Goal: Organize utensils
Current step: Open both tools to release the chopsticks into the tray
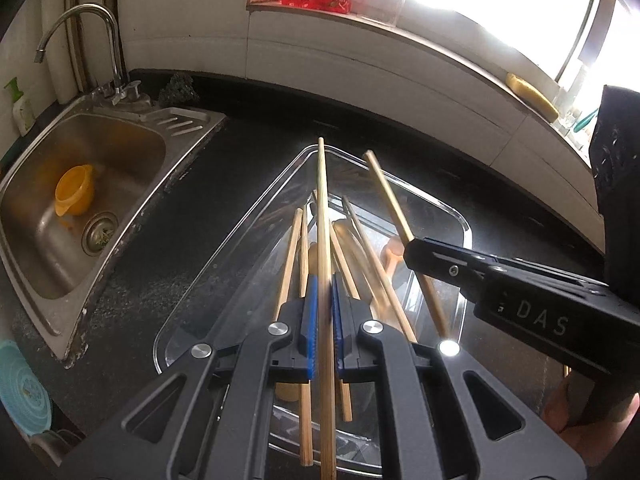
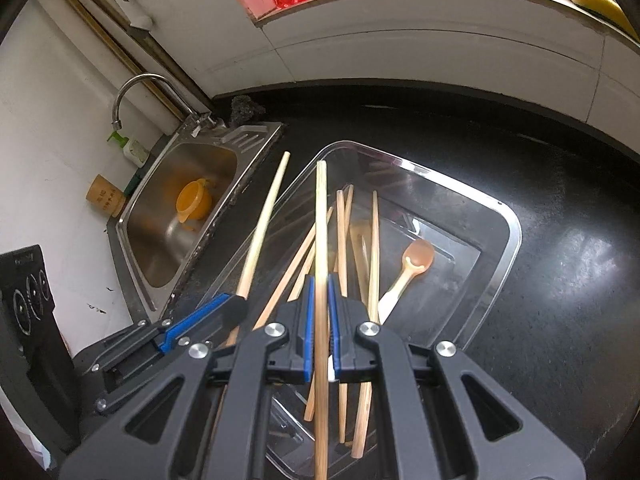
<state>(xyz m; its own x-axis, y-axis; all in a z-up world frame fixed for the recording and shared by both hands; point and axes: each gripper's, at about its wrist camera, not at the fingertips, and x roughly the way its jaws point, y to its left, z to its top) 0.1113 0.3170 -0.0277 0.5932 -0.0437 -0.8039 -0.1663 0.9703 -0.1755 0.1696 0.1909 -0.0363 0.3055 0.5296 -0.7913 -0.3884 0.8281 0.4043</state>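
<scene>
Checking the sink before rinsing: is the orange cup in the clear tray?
No, the orange cup lies in the sink, apart from the clear tray on the counter.

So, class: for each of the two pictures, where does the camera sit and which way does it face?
Left wrist: on the left gripper, looking along its chopstick over the clear tray; the right gripper shows.
Right wrist: on the right gripper, facing the tray; the left gripper shows.
Shared: tray, sink.
</scene>
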